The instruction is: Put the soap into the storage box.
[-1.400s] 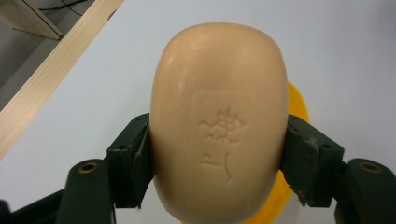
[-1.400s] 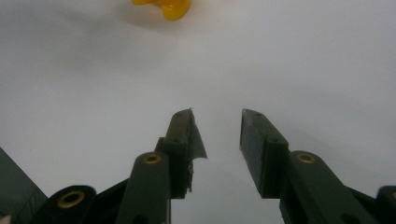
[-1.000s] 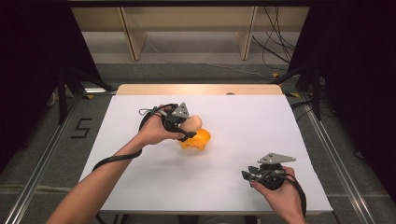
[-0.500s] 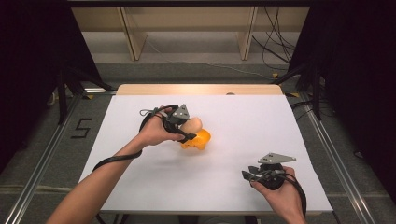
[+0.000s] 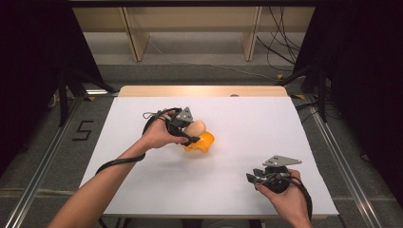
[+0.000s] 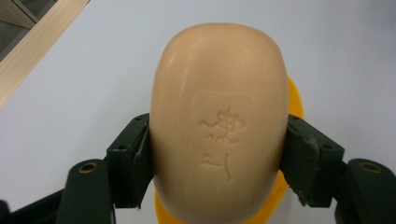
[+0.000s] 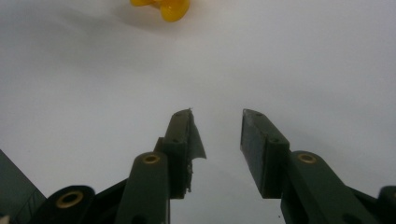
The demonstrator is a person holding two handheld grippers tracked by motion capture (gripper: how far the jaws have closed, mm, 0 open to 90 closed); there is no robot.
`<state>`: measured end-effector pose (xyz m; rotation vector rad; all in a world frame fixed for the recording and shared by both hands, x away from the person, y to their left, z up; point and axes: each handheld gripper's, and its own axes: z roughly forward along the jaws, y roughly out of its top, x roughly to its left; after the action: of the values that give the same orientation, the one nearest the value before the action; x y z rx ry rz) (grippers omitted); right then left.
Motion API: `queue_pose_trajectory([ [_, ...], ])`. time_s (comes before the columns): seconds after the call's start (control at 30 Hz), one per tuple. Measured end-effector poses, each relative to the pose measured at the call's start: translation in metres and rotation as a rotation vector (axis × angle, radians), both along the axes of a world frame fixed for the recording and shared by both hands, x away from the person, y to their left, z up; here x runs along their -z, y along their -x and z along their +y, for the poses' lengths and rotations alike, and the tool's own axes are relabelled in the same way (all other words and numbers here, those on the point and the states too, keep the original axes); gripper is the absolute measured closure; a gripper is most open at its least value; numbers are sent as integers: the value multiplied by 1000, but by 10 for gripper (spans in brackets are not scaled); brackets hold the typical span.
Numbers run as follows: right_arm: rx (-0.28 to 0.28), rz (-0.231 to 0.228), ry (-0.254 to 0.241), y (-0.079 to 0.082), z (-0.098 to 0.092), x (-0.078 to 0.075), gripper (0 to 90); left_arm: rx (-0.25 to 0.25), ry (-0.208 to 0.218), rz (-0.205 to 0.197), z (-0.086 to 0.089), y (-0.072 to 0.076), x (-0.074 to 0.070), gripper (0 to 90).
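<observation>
A beige oval soap bar (image 6: 219, 121) with a stamped mark is clamped between the jaws of my left gripper (image 6: 217, 154), which is shut on it. In the high view the soap bar (image 5: 196, 127) sits just above a yellow dish (image 5: 203, 141) near the table's middle, with my left gripper (image 5: 187, 129) beside it. A rim of the yellow dish (image 6: 295, 100) peeks out from under the soap. My right gripper (image 5: 251, 177) rests near the front right of the table, its jaws open with nothing between them (image 7: 217, 140). The yellow dish (image 7: 164, 7) lies far ahead of it.
The white table (image 5: 237, 118) has a wooden strip (image 5: 199, 90) along its far edge. Shelving and cables stand behind it, and metal rails run along both sides on the floor.
</observation>
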<state>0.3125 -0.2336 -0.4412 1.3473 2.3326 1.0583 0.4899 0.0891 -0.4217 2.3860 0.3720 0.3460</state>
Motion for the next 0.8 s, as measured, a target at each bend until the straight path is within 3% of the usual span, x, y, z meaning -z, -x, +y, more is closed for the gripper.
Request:
queue_pose_trajectory([
  [0.1, 16, 18, -7, 1, 0, -2, 641, 3, -2, 0, 0, 0, -1, 321],
  [0.47, 18, 16, -3, 1, 1, -2, 641, 1, -10, 18, -1, 0, 4, 320],
  [0.57, 18, 17, -3, 0, 1, -2, 641, 7, -13, 6, -3, 0, 5, 320],
  [0.6, 17, 16, -3, 0, 1, -2, 641, -1, -9, 22, -3, 1, 5, 320],
  [0.67, 18, 17, -1, 0, 1, -2, 641, 10, -20, 9, -4, 0, 6, 320],
  [0.7, 6, 1, 7, -1, -1, -1, 641, 12, -26, 13, -3, -1, 6, 320],
  [0.73, -3, 0, 7, -2, -1, -1, 641, -7, -4, 24, -4, 0, 8, 320],
  [0.8, 6, 11, 5, -2, 0, -1, 641, 8, -24, 21, -4, -1, 7, 320],
])
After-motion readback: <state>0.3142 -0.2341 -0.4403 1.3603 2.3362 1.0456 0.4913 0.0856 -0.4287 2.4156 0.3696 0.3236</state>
